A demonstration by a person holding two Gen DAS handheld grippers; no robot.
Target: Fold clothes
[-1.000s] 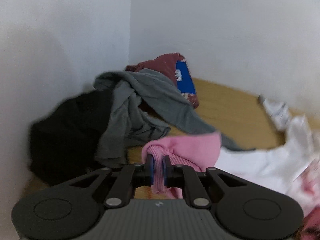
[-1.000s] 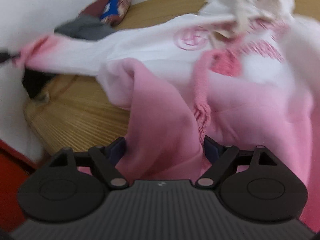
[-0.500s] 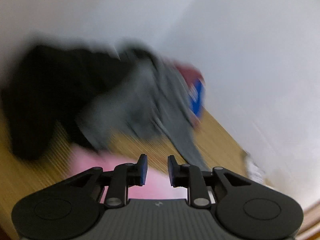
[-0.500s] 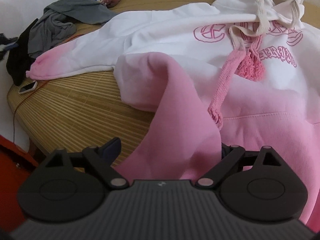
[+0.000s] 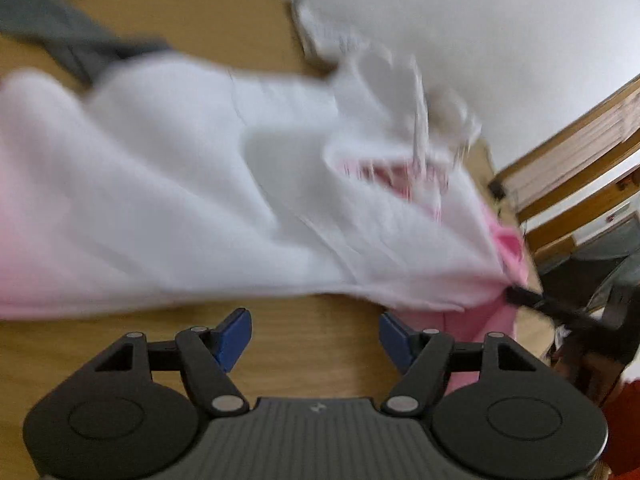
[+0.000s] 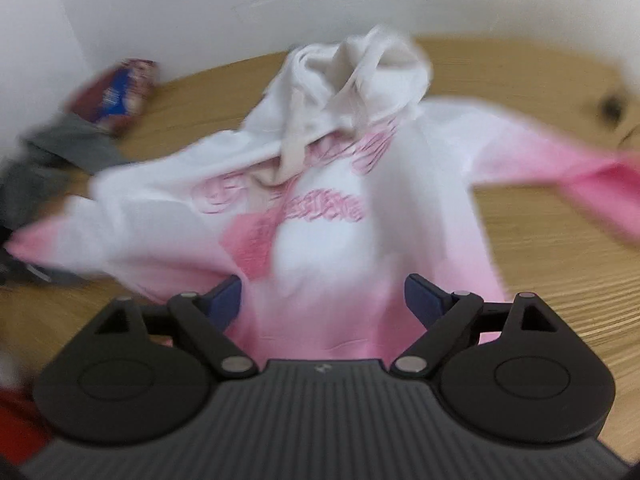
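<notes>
Here the left hand-held gripper (image 5: 315, 336) has just been opening, its jaws spread with nothing between them, over bare wooden surface (image 5: 304, 344). The right hand-held gripper (image 6: 322, 300) stands spread too, above the hem of the pink-and-white hoodie (image 6: 340, 208), which lies spread on the surface beside a grey garment (image 6: 68, 144).

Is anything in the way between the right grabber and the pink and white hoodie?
Nothing visible. The right gripper hangs open directly over the hoodie, whose pink hem shows between its jaws.
</notes>
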